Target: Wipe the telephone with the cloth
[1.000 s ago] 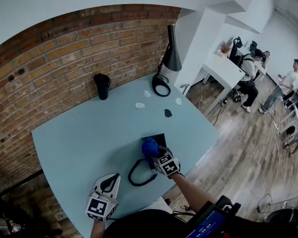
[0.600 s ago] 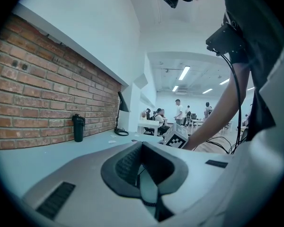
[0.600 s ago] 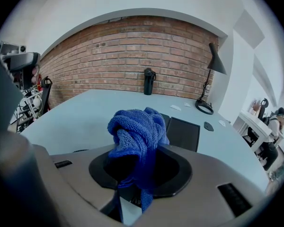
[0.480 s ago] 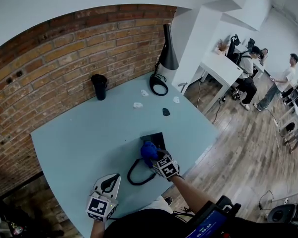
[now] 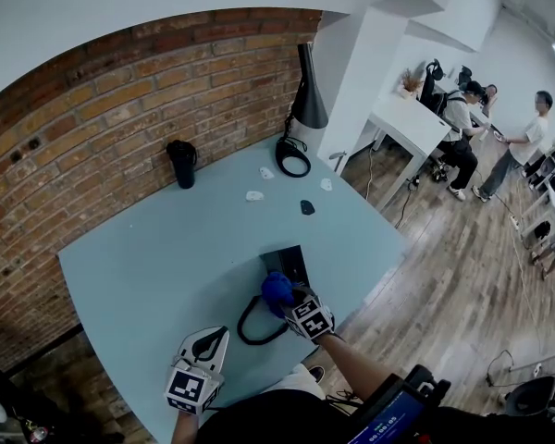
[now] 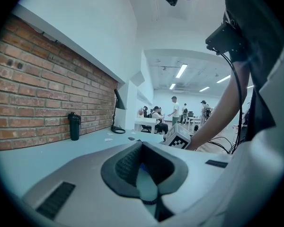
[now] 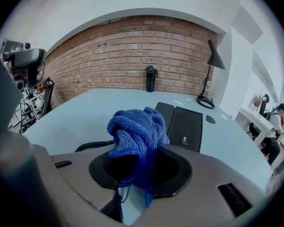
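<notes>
Telephone point(image 5: 288, 261) lies flat on the table point(image 5: 148, 257), just beyond the right gripper point(image 5: 287, 296), whose jaws clamp the blue cloth point(image 5: 277, 287) at its near end. The left gripper point(image 5: 216, 337) rests closed and empty by the table's front edge. Wiping seems in hand; the next move calls for dragging the cloth along the phone's top with light pressure.

A black bottle point(image 5: 181, 163) stood on the pale blue table point(image 5: 157, 248) beside the brick wall point(image 5: 111, 109). A black desk lamp point(image 5: 305, 104) occupied the far corner, with white scraps point(image 5: 255, 195) nearby. People point(image 5: 461, 123) gathered beyond.
</notes>
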The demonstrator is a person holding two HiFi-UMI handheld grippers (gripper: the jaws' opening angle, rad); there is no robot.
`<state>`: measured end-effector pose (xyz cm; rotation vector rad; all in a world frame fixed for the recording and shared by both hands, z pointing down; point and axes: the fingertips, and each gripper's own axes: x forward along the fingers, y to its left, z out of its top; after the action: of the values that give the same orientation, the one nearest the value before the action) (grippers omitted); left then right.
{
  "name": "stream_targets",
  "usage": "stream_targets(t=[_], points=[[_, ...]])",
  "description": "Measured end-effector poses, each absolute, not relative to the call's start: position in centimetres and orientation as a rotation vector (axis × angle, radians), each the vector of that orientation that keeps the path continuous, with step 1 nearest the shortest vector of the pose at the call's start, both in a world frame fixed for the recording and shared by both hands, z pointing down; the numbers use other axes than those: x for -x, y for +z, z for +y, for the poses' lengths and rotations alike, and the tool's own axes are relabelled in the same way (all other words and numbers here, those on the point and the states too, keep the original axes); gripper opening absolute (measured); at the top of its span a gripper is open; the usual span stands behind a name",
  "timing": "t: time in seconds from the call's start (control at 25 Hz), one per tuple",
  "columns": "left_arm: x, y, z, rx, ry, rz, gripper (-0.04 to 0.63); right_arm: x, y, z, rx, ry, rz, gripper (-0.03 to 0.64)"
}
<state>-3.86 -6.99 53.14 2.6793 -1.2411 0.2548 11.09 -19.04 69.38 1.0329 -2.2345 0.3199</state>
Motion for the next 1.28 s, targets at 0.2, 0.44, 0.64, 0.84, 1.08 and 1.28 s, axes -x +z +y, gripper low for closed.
stream_targets(t=[0.2,0.44,0.64,0.84,1.08,1.28], points=[[3.4,53.3,-6.8,-2.685,0.259,-1.216,0.015,-11.0,70.0,-17.7,-1.0,0.317,-2.232,0.143],[3.2,53.8,-6.4,-2.687,0.276,-1.199,0.015,-11.2,70.6,-16.3,-0.984,0.333,-2.234,0.143],[3.4,53.9,-6.4,-2.678,0.259,-1.195,0.015,-11.5,71.2,-15.6,-0.983,0.35,-2.232,0.143],[2.9,54.3,-6.1,-2.674,0.257,-1.173,0.015,-11.7,71.8,-14.2,-0.945,0.38,-2.232,0.143],[2.8,53.9,-6.5,-2.676,0.215,-1.162,0.015,-12.0,72.4,-13.4,-0.868,0.458,-2.229,0.143],[2.9,54.4,-6.4,-2.648,0.197,-1.157,0.015,-12.1,72.6,-12.6,-0.714,0.674,-2.215,0.144]])
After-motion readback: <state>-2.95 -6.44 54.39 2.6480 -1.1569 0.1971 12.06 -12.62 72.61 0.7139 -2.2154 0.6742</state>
